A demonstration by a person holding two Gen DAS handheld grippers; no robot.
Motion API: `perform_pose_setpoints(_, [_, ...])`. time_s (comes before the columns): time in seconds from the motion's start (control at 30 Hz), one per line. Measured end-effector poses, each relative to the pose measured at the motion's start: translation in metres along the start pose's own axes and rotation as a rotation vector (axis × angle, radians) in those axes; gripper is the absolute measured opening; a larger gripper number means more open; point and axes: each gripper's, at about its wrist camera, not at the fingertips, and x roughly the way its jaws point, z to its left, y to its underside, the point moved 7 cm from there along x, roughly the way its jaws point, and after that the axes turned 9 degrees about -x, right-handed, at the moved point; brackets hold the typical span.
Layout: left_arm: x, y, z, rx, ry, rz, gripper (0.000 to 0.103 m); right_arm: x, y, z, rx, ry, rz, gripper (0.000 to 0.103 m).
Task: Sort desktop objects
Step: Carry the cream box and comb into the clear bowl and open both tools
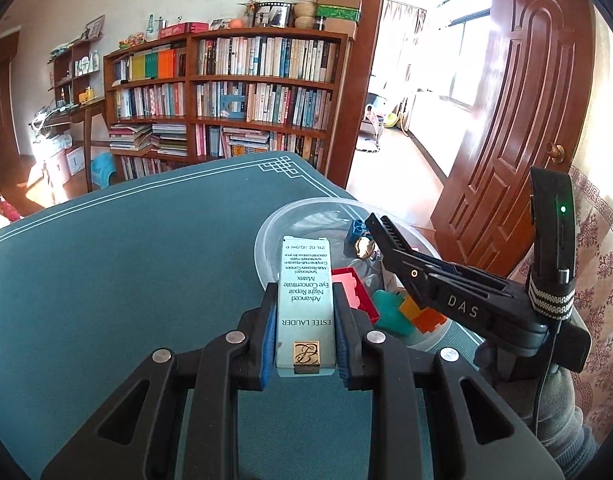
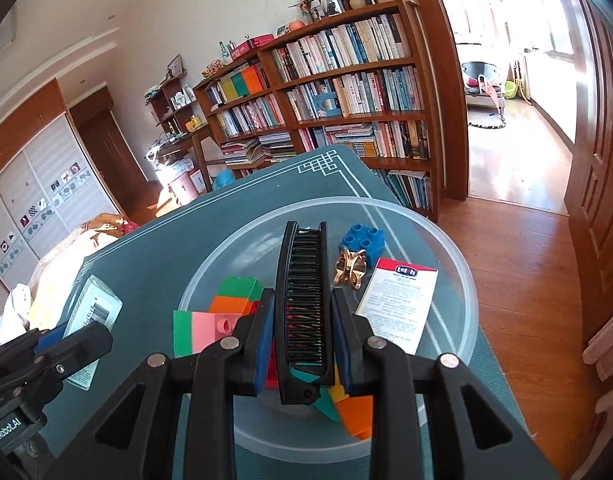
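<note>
Right hand-held gripper pinches black comb, long axis along fingers, directly over clear bowl on desk. Left hand-held gripper pinches pale box, beside bowl's rim, farther off.

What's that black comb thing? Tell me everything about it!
The black comb is a folding plastic one, hinged at its near end, with two curved side rails and rows of dark teeth between them. The right gripper pinches it between blue pads, holding it above the clear plastic bowl of toy blocks.
</note>
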Motion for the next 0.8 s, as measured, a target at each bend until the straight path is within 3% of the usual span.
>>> perform_pose_setpoints(0.27, [0.029, -0.012, -0.014, 0.014, 0.021, 0.019, 0.026, 0.005, 0.005, -0.007, 0.032, 0.01, 0.022, 0.03])
perform_pose_setpoints(0.67, [0.069, -0.031, -0.016, -0.037, 0.031, 0.024, 0.027, -0.01, -0.002, -0.009, 0.056, 0.032, -0.039, 0.032])
perform_pose_setpoints(0.77, [0.076, -0.033, -0.009, -0.077, 0.029, 0.045, 0.027, -0.011, -0.003, -0.009, 0.076, 0.026, -0.049, 0.037])
perform_pose_setpoints(0.8, [0.077, -0.032, -0.006, -0.09, 0.028, 0.055, 0.031, -0.011, -0.003, -0.008, 0.08, 0.024, -0.05, 0.04])
